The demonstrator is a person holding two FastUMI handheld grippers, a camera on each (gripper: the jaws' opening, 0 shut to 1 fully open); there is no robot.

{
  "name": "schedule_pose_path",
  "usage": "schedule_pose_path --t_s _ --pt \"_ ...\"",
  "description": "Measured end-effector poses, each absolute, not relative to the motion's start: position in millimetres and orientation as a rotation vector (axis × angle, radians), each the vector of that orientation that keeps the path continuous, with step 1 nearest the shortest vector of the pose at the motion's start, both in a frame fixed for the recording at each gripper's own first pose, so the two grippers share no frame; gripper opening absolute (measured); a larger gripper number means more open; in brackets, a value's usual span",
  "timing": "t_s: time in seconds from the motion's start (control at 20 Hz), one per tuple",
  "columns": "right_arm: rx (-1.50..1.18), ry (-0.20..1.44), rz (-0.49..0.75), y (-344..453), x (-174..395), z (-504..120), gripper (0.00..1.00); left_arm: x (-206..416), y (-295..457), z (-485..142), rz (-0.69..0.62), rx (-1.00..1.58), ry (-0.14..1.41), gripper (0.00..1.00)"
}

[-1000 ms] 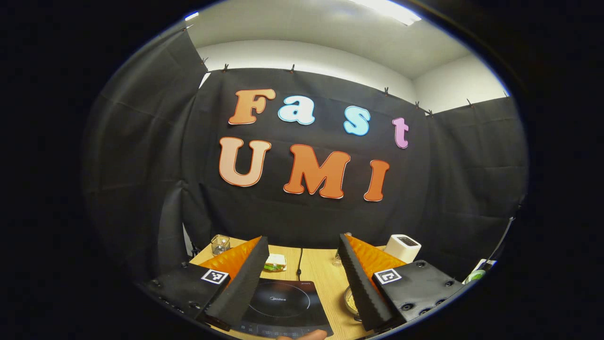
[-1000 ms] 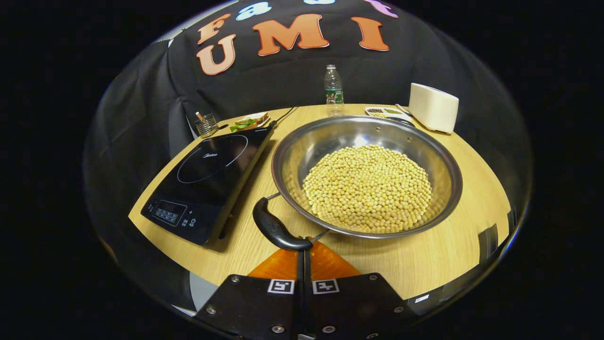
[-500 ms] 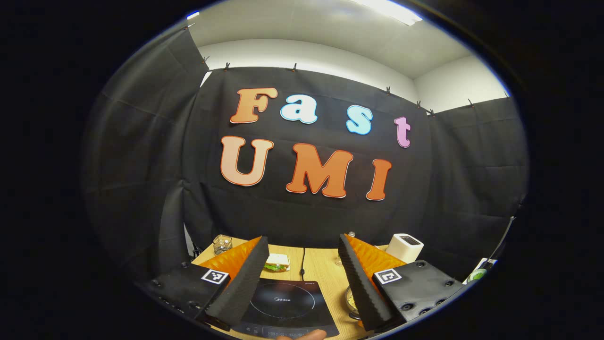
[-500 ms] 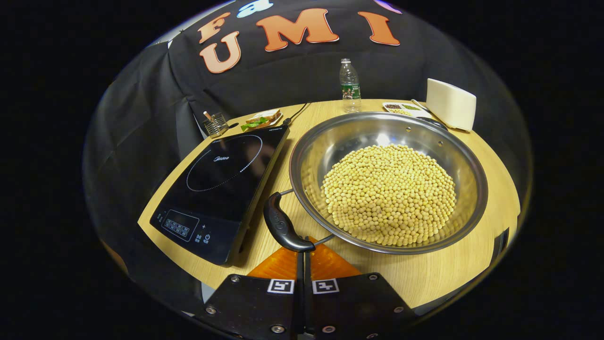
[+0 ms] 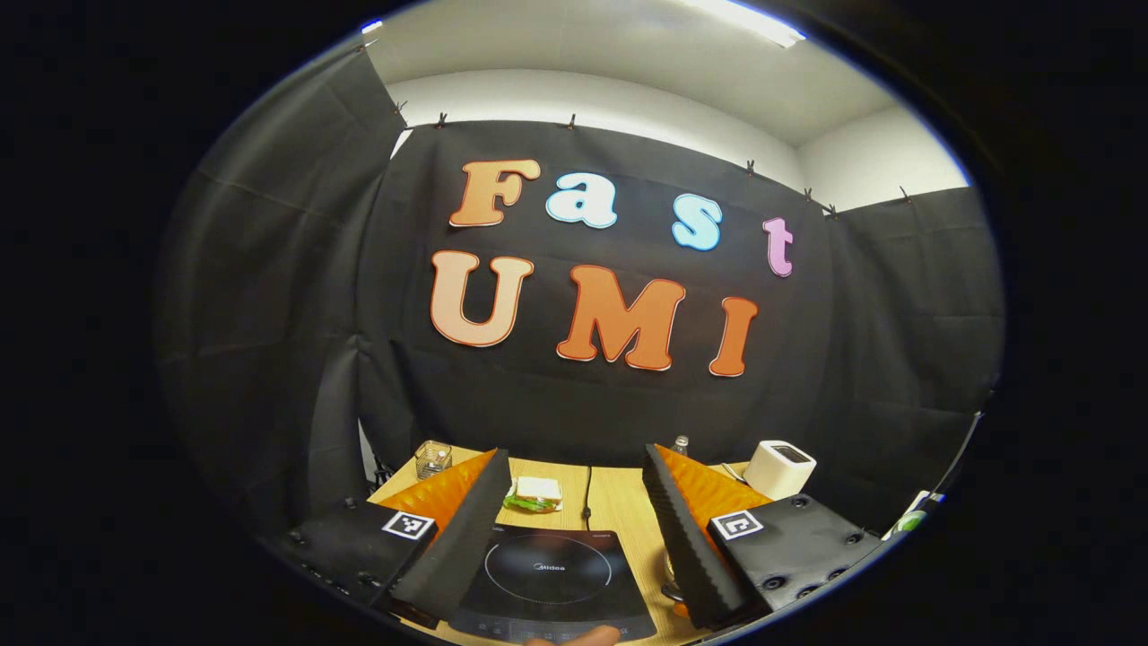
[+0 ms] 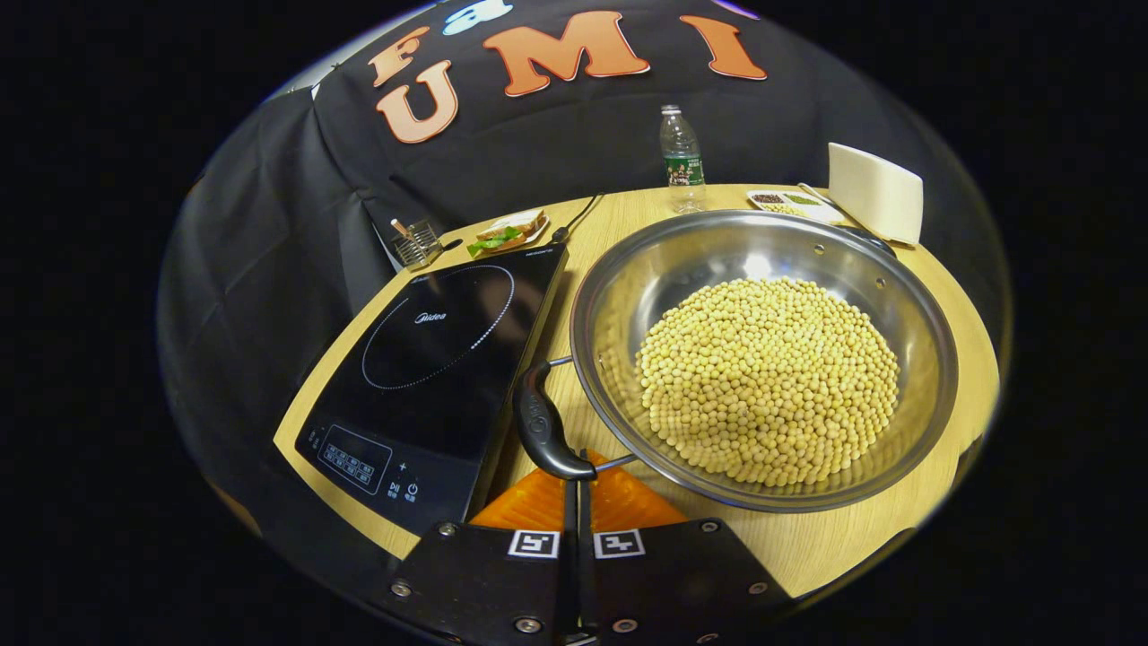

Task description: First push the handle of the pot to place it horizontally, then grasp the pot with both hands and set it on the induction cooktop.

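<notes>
Your right hand-held gripper (image 6: 576, 467) has its fingers pressed together, with nothing between them; the tips sit at the near end of the pot handle (image 6: 543, 432), though contact cannot be confirmed. The pot (image 6: 906, 296), filled with soybeans (image 6: 767, 377), rests on the wooden surface (image 6: 619, 211), just right of the induction cooktop (image 6: 439, 359). The handle lies in the narrow gap between pot and cooktop.

Your left hand-held gripper (image 5: 574, 520) is spread wide and empty, held above the cooktop (image 5: 552, 579) and facing the booth wall.

Other items stand along the far edge of the surface: a wire holder (image 6: 415, 242), a sandwich on a plate (image 6: 508, 229), the cooktop's cable (image 6: 578, 215), a water bottle (image 6: 682, 160), a divided tray (image 6: 789, 202) and a white appliance (image 6: 874, 191) just behind the pot's far rim.
</notes>
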State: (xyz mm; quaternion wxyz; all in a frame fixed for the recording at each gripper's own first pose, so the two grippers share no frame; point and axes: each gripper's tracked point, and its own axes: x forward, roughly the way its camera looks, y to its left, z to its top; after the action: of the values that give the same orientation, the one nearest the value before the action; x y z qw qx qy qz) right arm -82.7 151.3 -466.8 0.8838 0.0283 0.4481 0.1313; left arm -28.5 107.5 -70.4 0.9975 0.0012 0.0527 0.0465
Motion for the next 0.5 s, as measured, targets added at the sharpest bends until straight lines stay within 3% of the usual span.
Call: schedule_pose_path --t_s 0.5 --pt "0.093 0.938 0.275 173 -63 -472 0.00 -20 135 -90 0.135 -0.013 0.143 0.97"
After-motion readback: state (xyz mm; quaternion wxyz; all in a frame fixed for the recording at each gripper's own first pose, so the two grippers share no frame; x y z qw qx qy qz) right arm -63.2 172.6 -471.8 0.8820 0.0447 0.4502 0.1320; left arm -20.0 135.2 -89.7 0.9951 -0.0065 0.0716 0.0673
